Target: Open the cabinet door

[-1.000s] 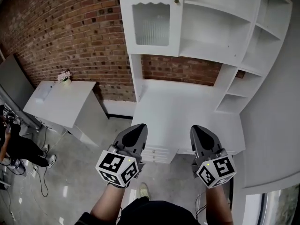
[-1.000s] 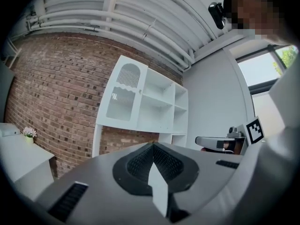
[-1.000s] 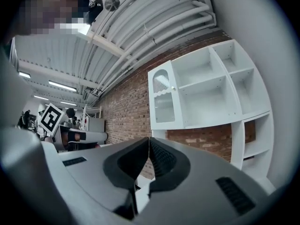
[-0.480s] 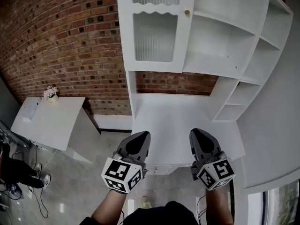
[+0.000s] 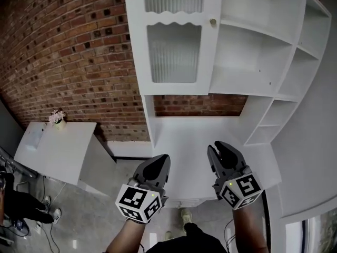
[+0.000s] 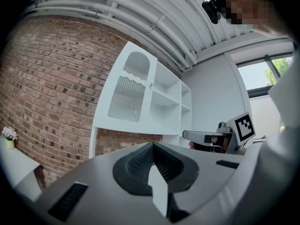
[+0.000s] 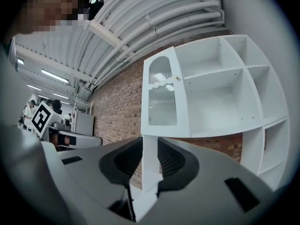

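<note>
White cabinet door (image 5: 174,38): was shut, above the worktop's (image 5: 195,136) rear left corner; knob (image 5: 213,21) untouched.
Left hand-held gripper (image 5: 162,161): jaws together, empty.
Right hand-held gripper (image 5: 219,151): jaws had just been opening, nothing between them.
Progress: approach only; grasp and pull remained.

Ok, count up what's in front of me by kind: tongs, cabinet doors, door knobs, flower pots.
tongs: 2, the left tongs and the right tongs
cabinet door: 1
door knob: 1
flower pot: 1
total: 5
</note>
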A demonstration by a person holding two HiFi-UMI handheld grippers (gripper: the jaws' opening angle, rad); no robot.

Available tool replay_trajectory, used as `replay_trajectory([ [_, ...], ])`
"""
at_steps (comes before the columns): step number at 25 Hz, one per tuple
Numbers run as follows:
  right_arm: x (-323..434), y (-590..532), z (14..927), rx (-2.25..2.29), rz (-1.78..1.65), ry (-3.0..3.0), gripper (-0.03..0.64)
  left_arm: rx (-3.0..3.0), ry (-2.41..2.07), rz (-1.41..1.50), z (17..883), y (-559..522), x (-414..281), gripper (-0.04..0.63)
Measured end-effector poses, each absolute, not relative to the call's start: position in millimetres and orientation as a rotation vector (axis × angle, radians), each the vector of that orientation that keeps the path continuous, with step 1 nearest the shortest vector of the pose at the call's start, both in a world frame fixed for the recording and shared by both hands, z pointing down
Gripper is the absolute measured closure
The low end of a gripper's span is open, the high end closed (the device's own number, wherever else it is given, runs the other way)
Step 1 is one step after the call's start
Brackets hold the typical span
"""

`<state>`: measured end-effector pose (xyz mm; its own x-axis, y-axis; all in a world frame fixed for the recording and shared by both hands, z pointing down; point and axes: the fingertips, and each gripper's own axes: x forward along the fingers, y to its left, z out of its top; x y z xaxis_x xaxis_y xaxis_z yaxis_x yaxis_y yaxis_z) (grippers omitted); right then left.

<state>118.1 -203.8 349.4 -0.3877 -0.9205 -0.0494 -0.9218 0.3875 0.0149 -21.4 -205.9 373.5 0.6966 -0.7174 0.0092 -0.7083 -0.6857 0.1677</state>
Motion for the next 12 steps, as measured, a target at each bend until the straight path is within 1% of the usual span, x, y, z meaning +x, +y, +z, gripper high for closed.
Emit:
replay_trajectory([
  [6, 133, -261, 344, -1.664, 0.091, 2.608, 0.524, 2.742, -1.198, -0.069, 365, -238, -5, 0.589],
  [12, 157, -330, 338, -1.631, 0.103, 2.647, 0.491, 2.718, -1.273, -0.064, 357, -283, 12, 0.589],
])
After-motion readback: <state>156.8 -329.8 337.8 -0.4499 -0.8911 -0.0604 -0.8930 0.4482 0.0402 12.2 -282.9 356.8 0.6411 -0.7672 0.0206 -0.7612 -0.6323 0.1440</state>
